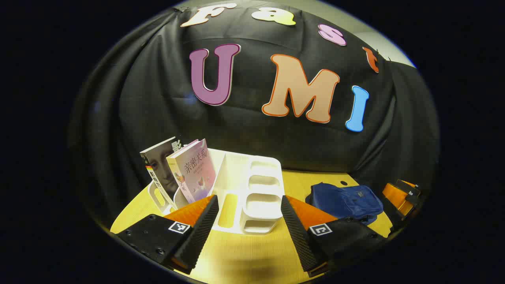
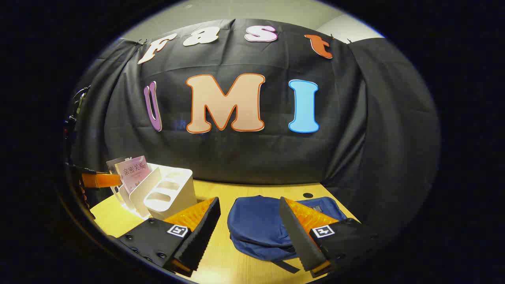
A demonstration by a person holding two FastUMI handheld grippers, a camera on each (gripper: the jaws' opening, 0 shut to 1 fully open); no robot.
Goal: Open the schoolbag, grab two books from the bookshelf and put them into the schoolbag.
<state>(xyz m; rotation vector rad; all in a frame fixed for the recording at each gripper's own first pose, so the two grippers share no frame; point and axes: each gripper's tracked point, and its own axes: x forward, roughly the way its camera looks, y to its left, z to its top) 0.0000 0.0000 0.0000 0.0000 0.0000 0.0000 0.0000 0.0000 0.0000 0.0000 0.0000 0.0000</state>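
Poised over a yellow table (image 1: 252,252), both tools spread wide and holding nothing: left gripper (image 1: 249,221) aimed at the white bookshelf (image 1: 252,197), right gripper (image 2: 249,221) lined up on the blue schoolbag (image 2: 268,225). Lying flat and apparently zipped shut, though zip and pull too small to make out from here. Two books upright in the rack's leftmost slot, a pink book (image 1: 195,171) leaning against a portrait-cover book (image 1: 159,165), touching each other. Well apart from the rack, the bag to its right. Likely trouble ahead: soft fabric bunching or sliding across the smooth tabletop when the zip is tugged with nothing pinning the bag; the light plastic rack tipping or skating if one book is dragged out at an angle; the neighbouring book toppling once its support goes. Chinese characters printed on both covers and spines, legible as writing on the pink one; a small patch on the bag, unreadable.
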